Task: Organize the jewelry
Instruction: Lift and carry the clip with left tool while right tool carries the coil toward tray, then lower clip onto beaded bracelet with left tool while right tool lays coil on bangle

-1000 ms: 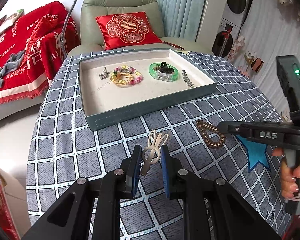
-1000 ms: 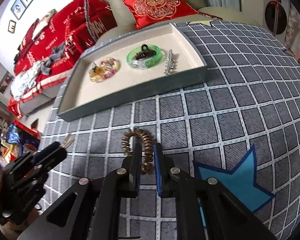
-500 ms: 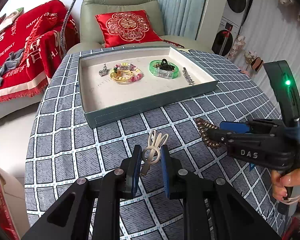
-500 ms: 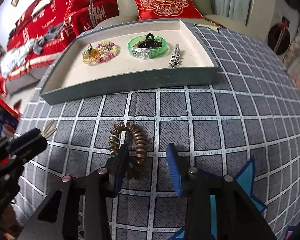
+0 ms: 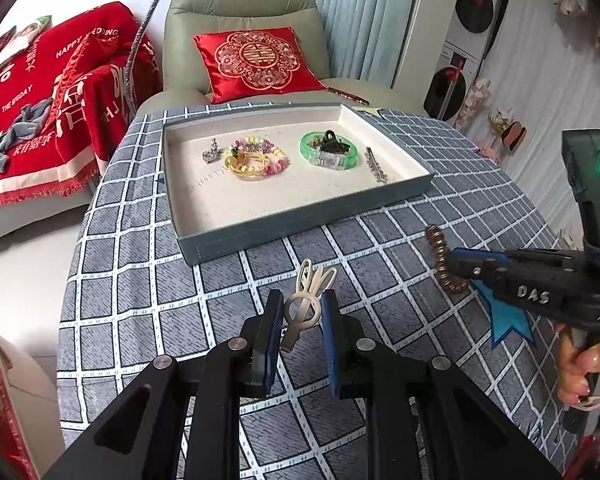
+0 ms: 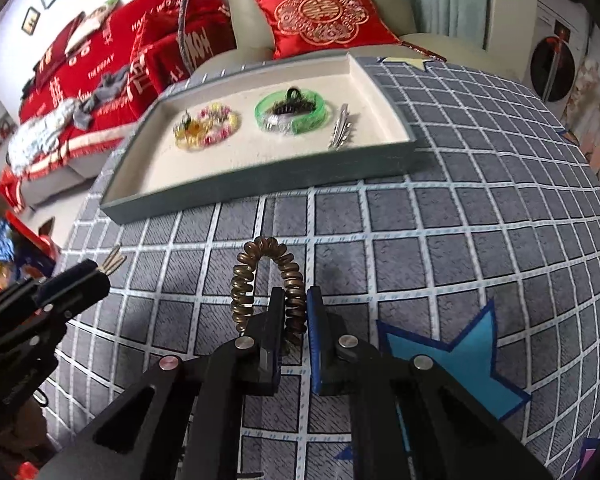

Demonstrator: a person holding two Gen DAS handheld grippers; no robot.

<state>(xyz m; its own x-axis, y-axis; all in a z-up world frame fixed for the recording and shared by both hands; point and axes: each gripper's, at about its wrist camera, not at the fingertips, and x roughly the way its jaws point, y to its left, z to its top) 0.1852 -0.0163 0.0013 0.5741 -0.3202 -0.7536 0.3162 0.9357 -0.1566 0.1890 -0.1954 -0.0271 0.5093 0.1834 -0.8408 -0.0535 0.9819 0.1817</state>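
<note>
While your left gripper (image 5: pixel 300 312) sits low over the checked tablecloth (image 5: pixel 140 280), its jaws are closed onto a pale metal hair clip (image 5: pixel 306 300); the pads touch the clip's ring on both sides and its prongs stick out forward toward the tray (image 5: pixel 300 220). Your right gripper (image 6: pixel 294 312) has its jaws nearly together, pinching one side of the bronze spiral hair tie (image 6: pixel 266 272); the rest of the coil loops out ahead of the fingertips, over the cloth. From the left wrist view that coil (image 5: pixel 440 258) pokes out in front of the right gripper, near the tray's front right corner. Inside the tray: a small silver charm (image 5: pixel 212 152), a beaded bracelet (image 5: pixel 260 156) with a yellow band, a green bangle (image 5: pixel 330 150) with a black claw clip on it, and a silver barrette (image 5: pixel 376 166) at the right end.
</note>
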